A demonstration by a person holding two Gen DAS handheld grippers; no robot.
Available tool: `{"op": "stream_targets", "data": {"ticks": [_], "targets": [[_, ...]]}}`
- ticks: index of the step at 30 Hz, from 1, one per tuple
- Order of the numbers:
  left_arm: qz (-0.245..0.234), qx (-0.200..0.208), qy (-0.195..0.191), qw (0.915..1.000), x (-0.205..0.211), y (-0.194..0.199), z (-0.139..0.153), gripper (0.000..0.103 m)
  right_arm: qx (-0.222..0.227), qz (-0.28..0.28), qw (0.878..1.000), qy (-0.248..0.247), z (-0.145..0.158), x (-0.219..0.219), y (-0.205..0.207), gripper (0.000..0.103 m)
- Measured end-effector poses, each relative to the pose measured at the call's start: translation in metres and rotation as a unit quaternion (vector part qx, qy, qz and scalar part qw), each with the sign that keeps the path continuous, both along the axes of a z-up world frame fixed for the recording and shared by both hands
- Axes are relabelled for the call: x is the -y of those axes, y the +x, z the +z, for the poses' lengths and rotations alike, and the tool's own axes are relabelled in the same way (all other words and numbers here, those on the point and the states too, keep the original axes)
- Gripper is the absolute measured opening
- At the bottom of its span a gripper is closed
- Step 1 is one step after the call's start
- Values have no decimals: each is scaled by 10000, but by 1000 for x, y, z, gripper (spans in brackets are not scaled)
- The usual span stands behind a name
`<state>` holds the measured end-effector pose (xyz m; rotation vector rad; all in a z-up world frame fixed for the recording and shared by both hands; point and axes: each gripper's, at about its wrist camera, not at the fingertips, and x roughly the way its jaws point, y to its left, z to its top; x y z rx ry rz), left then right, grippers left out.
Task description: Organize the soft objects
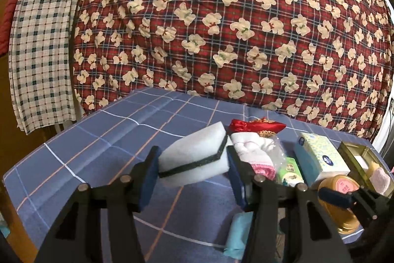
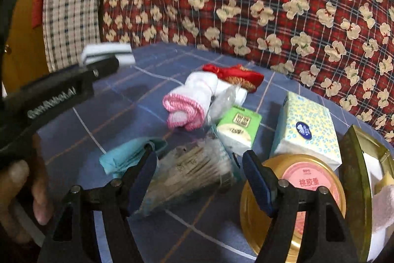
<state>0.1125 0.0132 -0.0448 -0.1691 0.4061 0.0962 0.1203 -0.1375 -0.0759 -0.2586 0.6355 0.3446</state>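
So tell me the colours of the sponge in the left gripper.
The sponge is white with a dark green layer through the middle; the left wrist view shows it best.

White sponge (image 1: 194,154), dark-green stripe; blue checked tablecloth (image 1: 98,139); red pouch (image 2: 234,77).

The left gripper (image 1: 194,174) has its jaws pressed on the two ends of a white sponge (image 1: 197,157) with a dark layer, holding it lifted clear of the blue checked tablecloth (image 1: 98,139). In the right wrist view it (image 2: 108,58) reaches in from the left, its black body slanting upward, with the person's hand (image 2: 24,194) wrapped round its handle below. The right gripper (image 2: 199,179) points down at the tablecloth, jaws standing apart with nothing pressed between the blue pads (image 2: 256,181), hovering above it.
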Motion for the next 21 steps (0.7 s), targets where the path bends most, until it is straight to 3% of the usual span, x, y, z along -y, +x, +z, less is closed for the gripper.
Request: {"op": "stream_targets", "data": {"ticks": [5,8,9,13,15,21], "targets": [[0,-10,-9,10000,1,0,0,52,-382,127,9985,-376,-12,-14,8,73],[-16,6,3,10000,1,0,0,52,-417,171,9982,-404,-13,-16,9,63],[-24,12,11,10000,2,0,0,52,-424,200,9982,-384,-12,-15,9,55],[-57,82,11,9999,5,-3,2,52,-362,364,9986,-96,-7,-10,5,49],[-55,108,31,9999,6,-4,2,52,-306,397,9987,35,-5,-7,4,35],[-56,109,35,9999,5,-4,3,52,-97,409,9987,278,2,-2,-1,28]]}}
